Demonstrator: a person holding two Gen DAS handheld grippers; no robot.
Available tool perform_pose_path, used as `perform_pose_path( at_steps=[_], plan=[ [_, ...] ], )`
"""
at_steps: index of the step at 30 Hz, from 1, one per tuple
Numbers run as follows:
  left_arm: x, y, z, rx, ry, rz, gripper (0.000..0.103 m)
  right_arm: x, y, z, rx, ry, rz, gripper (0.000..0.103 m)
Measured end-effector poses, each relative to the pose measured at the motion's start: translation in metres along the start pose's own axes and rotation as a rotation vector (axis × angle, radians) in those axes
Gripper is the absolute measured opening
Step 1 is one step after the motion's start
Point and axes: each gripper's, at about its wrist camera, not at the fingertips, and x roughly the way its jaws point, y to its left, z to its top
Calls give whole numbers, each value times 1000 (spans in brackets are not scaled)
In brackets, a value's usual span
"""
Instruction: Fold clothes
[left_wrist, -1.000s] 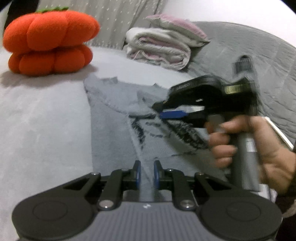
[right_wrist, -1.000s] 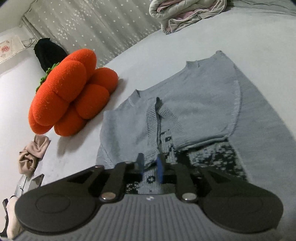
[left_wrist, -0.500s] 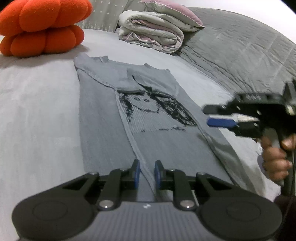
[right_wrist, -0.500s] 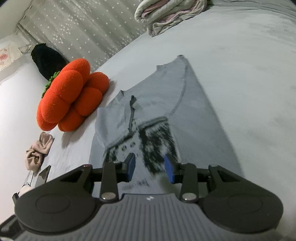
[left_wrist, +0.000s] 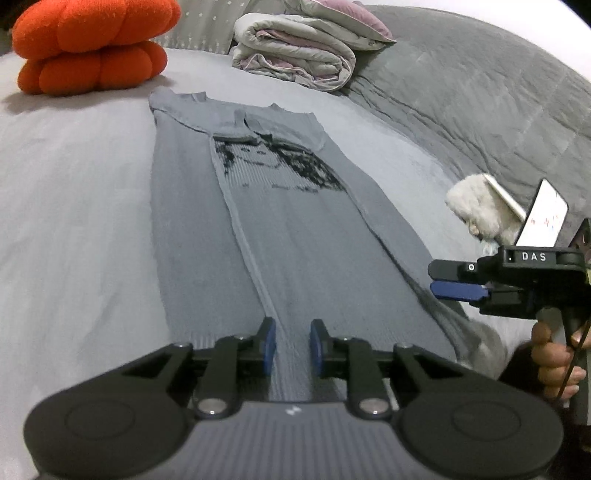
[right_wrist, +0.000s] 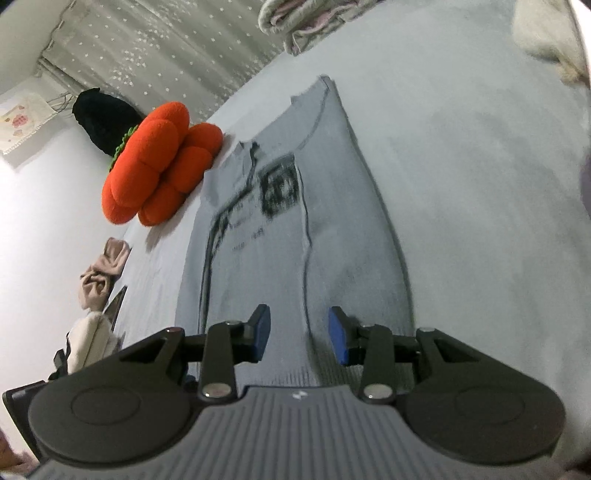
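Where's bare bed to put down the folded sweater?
Widest free patch: bare bed left of the sweater, below the orange cushion. A narrower strip runs between the sweater and the grey quilt. Crowded: the blanket roll at the head, and the fluffy white item by the right gripper.

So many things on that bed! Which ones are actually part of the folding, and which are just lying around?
Part of the folding:
- grey sweater, spread flat with both sides folded in
- left gripper, at its hem
- right gripper, open over the hem

Just lying around:
- orange pumpkin cushion
- rolled quilt
- fluffy white thing
- beige cloth
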Motion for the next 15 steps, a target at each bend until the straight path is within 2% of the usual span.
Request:
perform_pose_path(
  at_steps=[4, 9, 13, 15],
  plan=[
    [-18, -10, -16, 20, 0, 16, 25, -10, -8, -21, 48, 17, 49, 39],
    [-38, -14, -33, 11, 29, 2, 27, -26, -11, -38, 42, 32, 84, 39],
    [-53, -6, -43, -55, 59, -24, 29, -37, -15, -41, 61, 52, 99, 39],
    [-63, 1, -46, -94, 39, -27, 29, -44, -19, -41, 69, 58, 101, 40]
  ],
)
